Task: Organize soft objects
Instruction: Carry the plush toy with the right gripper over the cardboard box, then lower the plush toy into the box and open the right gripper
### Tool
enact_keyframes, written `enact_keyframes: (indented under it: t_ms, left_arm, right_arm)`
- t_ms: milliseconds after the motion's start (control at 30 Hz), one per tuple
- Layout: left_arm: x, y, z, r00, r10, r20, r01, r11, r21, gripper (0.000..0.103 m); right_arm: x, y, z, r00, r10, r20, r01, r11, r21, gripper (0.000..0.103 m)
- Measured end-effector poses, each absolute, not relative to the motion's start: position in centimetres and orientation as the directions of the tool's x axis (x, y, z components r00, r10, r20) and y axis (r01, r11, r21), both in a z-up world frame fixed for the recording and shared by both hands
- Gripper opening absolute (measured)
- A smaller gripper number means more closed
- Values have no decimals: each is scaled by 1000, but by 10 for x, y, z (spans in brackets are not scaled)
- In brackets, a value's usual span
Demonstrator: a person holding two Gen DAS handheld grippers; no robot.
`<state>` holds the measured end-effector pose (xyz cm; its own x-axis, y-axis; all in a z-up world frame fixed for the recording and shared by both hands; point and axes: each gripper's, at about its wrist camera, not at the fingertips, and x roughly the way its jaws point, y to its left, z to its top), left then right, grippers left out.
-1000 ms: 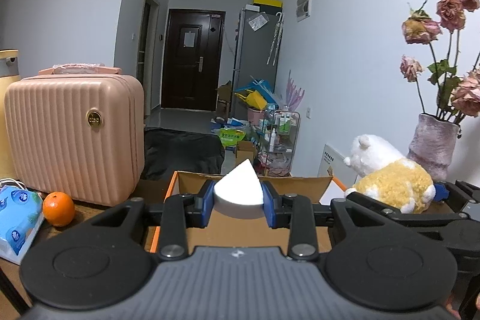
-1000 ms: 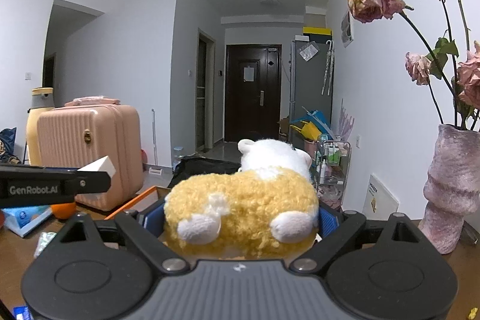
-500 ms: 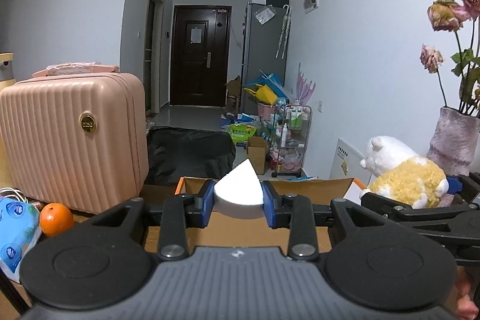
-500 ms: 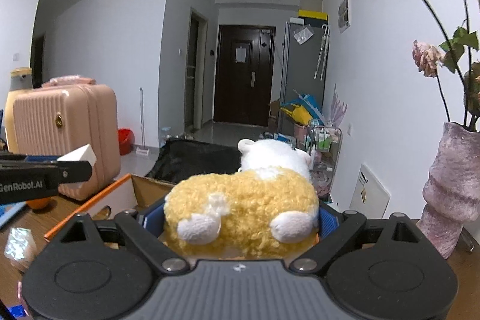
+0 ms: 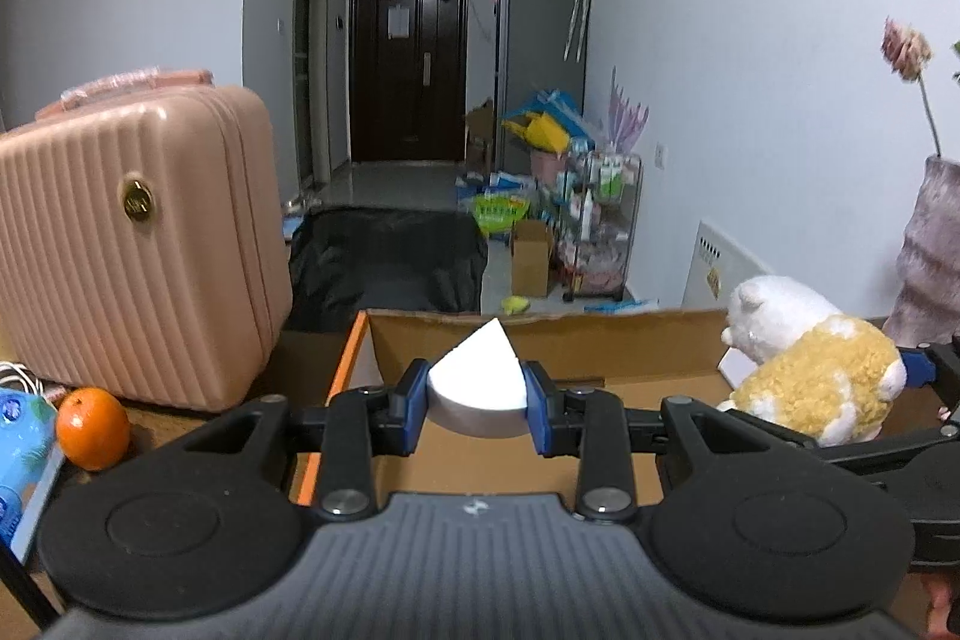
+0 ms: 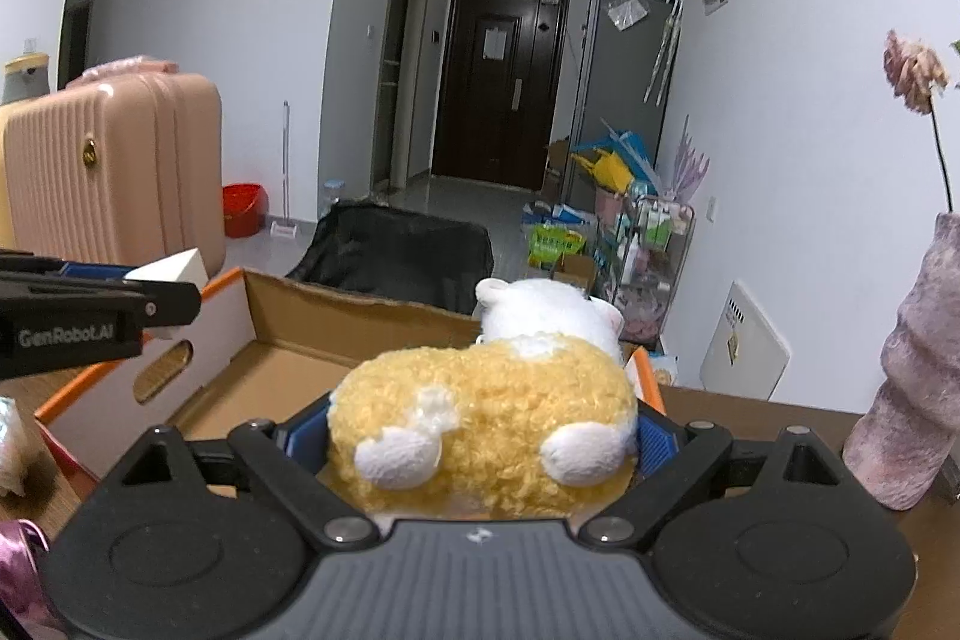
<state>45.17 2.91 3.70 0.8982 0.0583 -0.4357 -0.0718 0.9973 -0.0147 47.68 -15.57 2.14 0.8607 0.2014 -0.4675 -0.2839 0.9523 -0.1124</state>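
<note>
We're holding both over the cardboard box below: left hand-held gripper pinching a white sponge wedge, right hand-held gripper squeezing the plush toy (next up, probably lowering and letting go).

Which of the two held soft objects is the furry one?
The yellow-and-white plush toy in the right hand-held gripper; the left hand-held gripper holds a smooth white foam wedge.
</note>
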Motion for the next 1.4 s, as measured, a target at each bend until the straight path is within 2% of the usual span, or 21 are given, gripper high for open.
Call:
enact_keyframes:
  t_ms: [400, 500, 633, 667, 733, 833, 1400]
  left_arm:
    - [472, 37, 17, 851, 62, -522, -84, 996, -18, 34]
    - [475, 38, 13, 841, 64, -538, -86, 996, -16, 37]
    - [476, 40, 12, 836, 44, -548, -75, 997, -34, 61]
    - [476, 41, 12, 838, 39, -544, -73, 996, -42, 74]
    - [475, 43, 12, 840, 55, -540, -92, 995, -41, 91]
    - [472, 46, 14, 851, 72, -521, -114, 992, -49, 103]
    - [463, 47, 23, 863, 84, -498, -131, 990, -59, 103]
  right_arm:
    - [495, -155, 0, 828, 202, -524, -280, 957, -73, 95]
    - [498, -155, -3, 820, 200, -536, -278, 958, -68, 97]
    - [498, -160, -2, 813, 218, -540, -277, 961, -28, 101]
    - [498, -160, -2, 816, 212, -538, -269, 963, -29, 102]
    - [497, -163, -1, 822, 203, -532, -257, 966, -29, 102]
    - [496, -166, 2, 826, 209, -523, -253, 967, -13, 102]
    - [485, -172, 9, 836, 199, -511, -238, 971, -12, 102]
